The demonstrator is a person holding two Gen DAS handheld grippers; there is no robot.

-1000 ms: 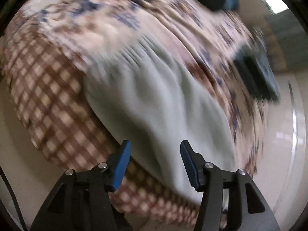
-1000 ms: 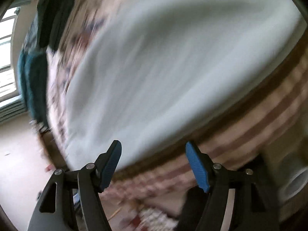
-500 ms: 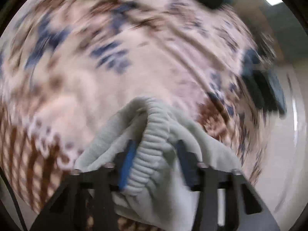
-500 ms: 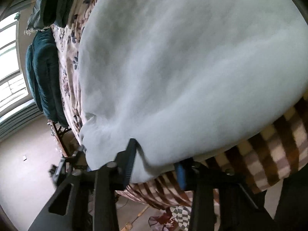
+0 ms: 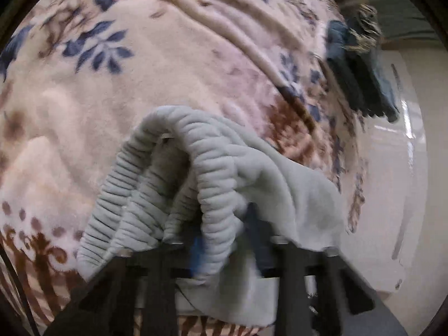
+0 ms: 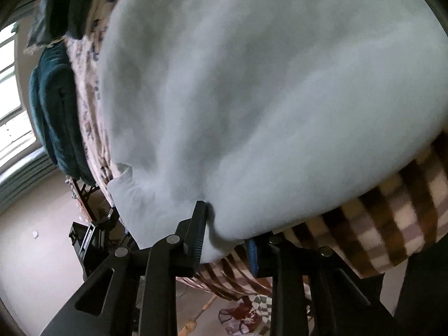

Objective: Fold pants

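Observation:
Pale grey fleece pants lie on a floral blanket. Their ribbed elastic waistband is bunched up and hangs over my left gripper. The left jaws are closing, and the blue pads pinch a fold of the waistband. In the right wrist view the pants fill most of the frame as a smooth sheet. My right gripper stands at their near edge; its jaws are closing too, with a fold of that edge pressed between them. Cloth partly hides both left fingers.
The blanket's brown checkered border hangs over the bed's near edge. Dark teal cushions are stacked at the far side, also seen as folded dark cloth. Pale floor and a window lie to the left.
Both grippers dropped onto the pants and closed from wide open. The left took the waistband and bunched it up; the right pinched the near edge and has stayed put since.

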